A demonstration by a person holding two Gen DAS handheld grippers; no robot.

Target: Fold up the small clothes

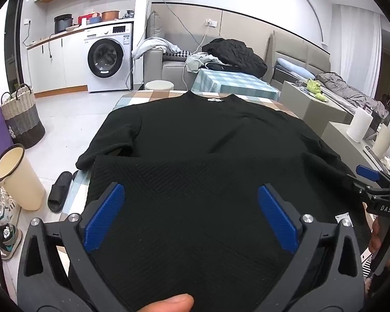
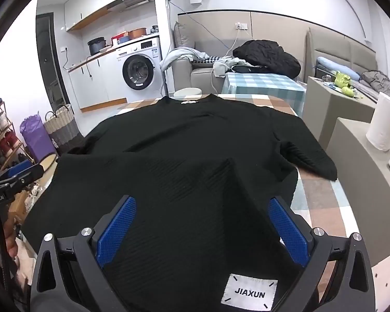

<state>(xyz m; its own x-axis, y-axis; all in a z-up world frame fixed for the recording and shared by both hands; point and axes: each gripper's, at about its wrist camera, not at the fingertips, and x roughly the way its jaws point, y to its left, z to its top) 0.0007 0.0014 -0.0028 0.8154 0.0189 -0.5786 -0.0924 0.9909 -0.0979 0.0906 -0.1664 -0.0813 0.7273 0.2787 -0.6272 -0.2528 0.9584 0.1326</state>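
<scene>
The left gripper (image 1: 191, 215) tilts downward over the near hem of the black sweater (image 1: 208, 140), jaws spread wide, blue pads (image 1: 105, 215) flanking the fabric and gripping nothing. A fingertip (image 1: 173, 303) shows at the bottom centre of that frame. The right gripper (image 2: 201, 230) is angled the same way, equally wide and empty. The sweater lies flat on a checked tablecloth (image 2: 322, 197), filling mid-frame, collar at the far end. Only the right view shows the white "JIAXUN" label (image 2: 249, 292), lower centre.
</scene>
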